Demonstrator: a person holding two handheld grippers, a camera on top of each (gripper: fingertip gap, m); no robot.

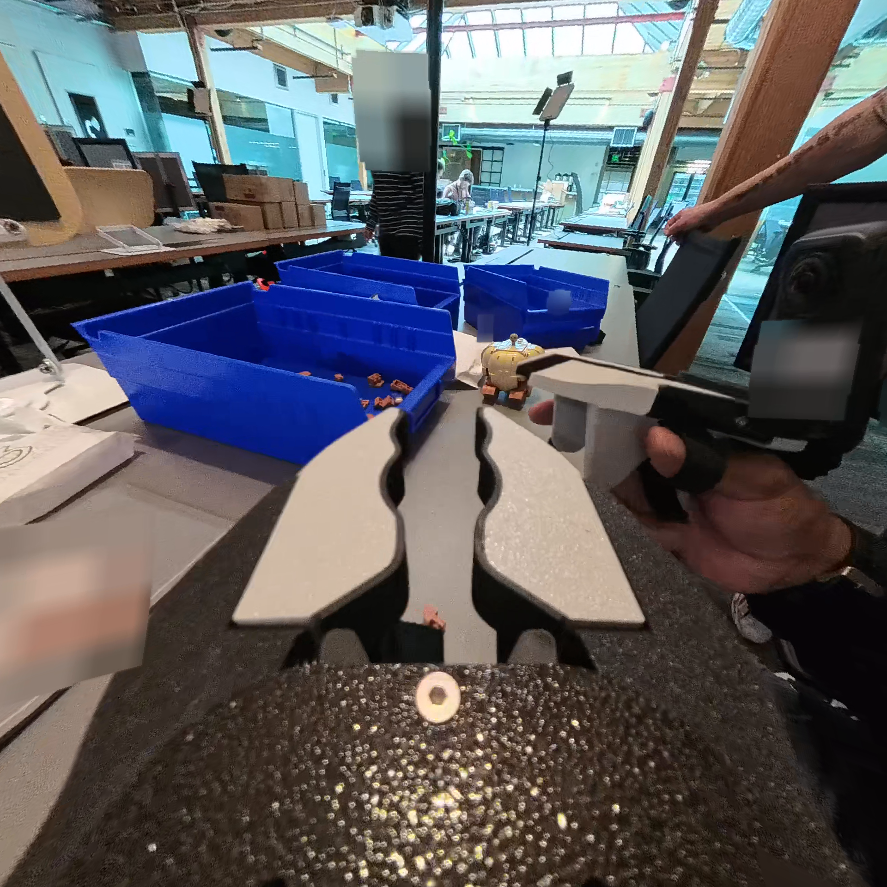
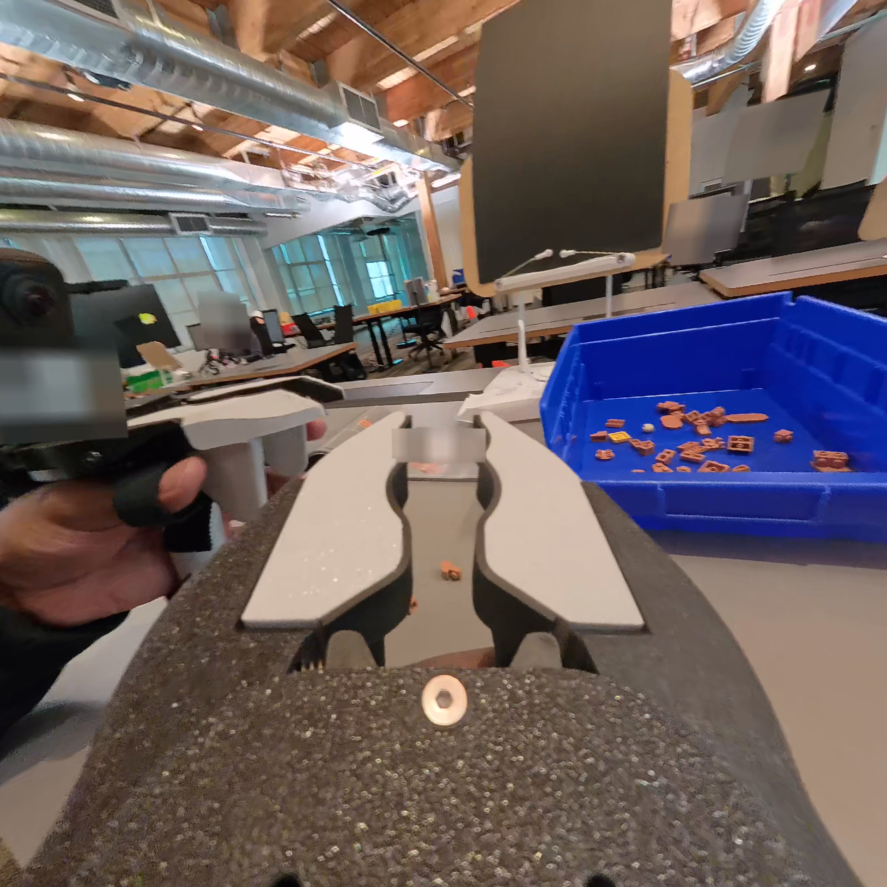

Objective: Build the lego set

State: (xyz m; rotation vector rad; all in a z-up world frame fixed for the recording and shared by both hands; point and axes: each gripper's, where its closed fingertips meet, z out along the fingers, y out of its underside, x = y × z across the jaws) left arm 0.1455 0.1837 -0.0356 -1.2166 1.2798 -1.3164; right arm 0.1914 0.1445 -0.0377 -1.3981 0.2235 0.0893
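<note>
My left gripper is open, with only bare grey table between its fingers. A small brown piece lies on the table under it. A yellow rounded lego build on brown feet stands just beyond. My right gripper comes in from the right, its tip close to that build. In the right wrist view my right gripper is open and nothing is pressed between its pads. A small brown piece lies on the table below it. My left gripper shows at the left.
A blue bin with several loose brown pieces stands left of the build; it also shows in the right wrist view. More blue bins stand behind. White paper lies at the left. A person stands beyond the table.
</note>
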